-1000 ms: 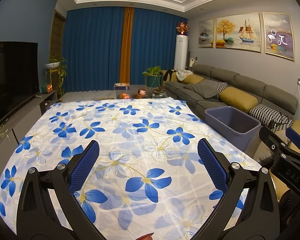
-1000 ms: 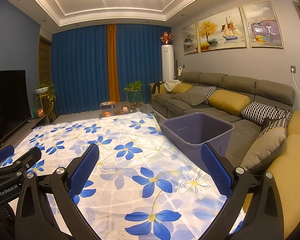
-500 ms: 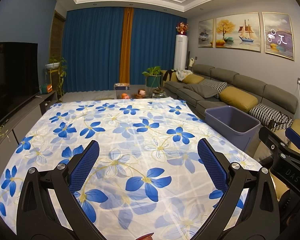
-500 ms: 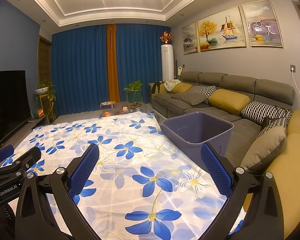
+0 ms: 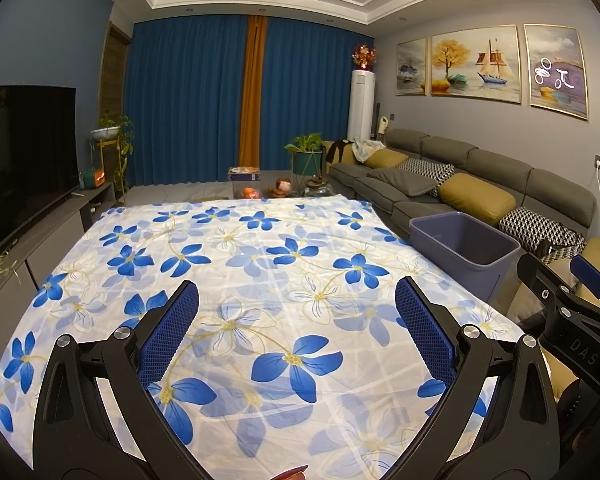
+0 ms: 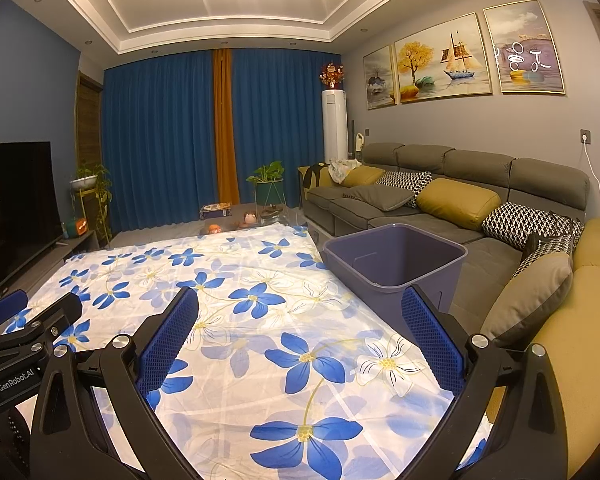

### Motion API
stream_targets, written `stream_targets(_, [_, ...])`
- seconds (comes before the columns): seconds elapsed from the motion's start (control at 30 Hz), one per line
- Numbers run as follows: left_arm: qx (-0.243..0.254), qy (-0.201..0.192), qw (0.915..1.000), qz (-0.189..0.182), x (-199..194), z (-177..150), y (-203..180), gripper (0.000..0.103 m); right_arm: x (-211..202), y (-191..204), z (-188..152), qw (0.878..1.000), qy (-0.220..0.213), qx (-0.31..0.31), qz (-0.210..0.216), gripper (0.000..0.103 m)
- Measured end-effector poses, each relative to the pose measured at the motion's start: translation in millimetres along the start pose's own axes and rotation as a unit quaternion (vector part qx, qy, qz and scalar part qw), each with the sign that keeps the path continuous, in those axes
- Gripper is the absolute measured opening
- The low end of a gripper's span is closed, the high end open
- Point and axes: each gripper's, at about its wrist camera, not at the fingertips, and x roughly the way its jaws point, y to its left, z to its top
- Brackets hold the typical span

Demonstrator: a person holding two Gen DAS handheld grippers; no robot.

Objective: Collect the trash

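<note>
A white cloth (image 5: 260,280) printed with blue flowers covers the table, smooth and flat, beside a grey sofa (image 6: 440,200). The left gripper (image 5: 296,320) and right gripper (image 6: 300,320) hover above it, jaws spread wide, holding nothing, their 2 blue pads (image 6: 168,340) ribbed. A square purple plastic bin (image 6: 396,256) stands at the cloth's right edge.

A thin white cloth printed with blue flowers (image 5: 260,280) lies smooth and faintly sheeny, with soft creases. At its right edge stands a square purple-grey plastic bin (image 6: 396,264), smooth and semi-matt. Beyond the bin, the long grey sofa (image 6: 460,168) is matt woven fabric; its mustard cushion (image 6: 456,200) looks like smooth leatherette. Over the cloth, the black matt plastic left gripper (image 5: 296,320) and right gripper (image 6: 300,328) carry blue dimpled rubbery pads (image 5: 172,336) and bright metal screws.
</note>
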Motion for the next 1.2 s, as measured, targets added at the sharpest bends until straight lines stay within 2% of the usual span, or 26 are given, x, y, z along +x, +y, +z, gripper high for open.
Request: stream_targets(1.2, [0.003, -0.001, 1.0000, 0.000, -2.2, 1.6, -1.5, 0.097, -1.2, 0.3, 0.5, 1.000, -0.002, 0.000, -0.001, 0.098])
